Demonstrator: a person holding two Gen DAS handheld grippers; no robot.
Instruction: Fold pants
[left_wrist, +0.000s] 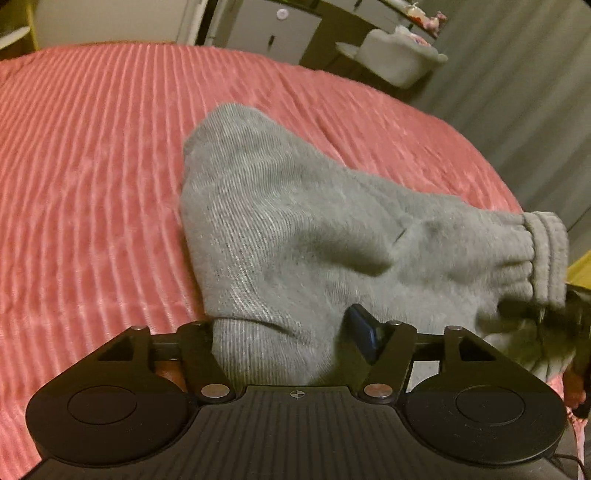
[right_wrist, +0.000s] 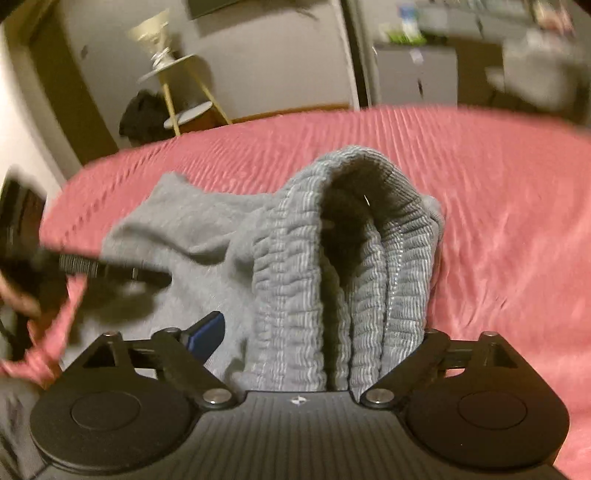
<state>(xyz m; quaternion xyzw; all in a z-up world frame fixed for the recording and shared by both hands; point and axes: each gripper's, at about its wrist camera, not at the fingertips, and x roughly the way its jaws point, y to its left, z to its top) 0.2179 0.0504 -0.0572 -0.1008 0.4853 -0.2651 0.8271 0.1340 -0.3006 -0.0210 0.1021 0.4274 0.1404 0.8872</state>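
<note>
Grey sweatpants (left_wrist: 295, 221) lie bunched on a pink ribbed bedspread (left_wrist: 92, 166). My left gripper (left_wrist: 286, 325) is open, with a fold of the grey cloth lying between its fingers. Its right blue pad (left_wrist: 364, 332) shows; the cloth hides the left one. The ribbed waistband (left_wrist: 546, 254) is at the right, where the other gripper shows as a dark blur (left_wrist: 554, 314). In the right wrist view the elastic waistband (right_wrist: 332, 258) stands doubled between the wide-open fingers of my right gripper (right_wrist: 321, 325). Its left blue pad (right_wrist: 207, 332) is clear of the band. The left gripper (right_wrist: 37, 240) and a hand are at the left edge.
The bedspread (right_wrist: 498, 221) stretches far beyond the pants on every side. Past the bed stand a white basket (left_wrist: 399, 55), a grey cabinet (right_wrist: 413, 74), a small side table with yellow legs (right_wrist: 181, 92) and a dark bag (right_wrist: 144, 118) on the floor.
</note>
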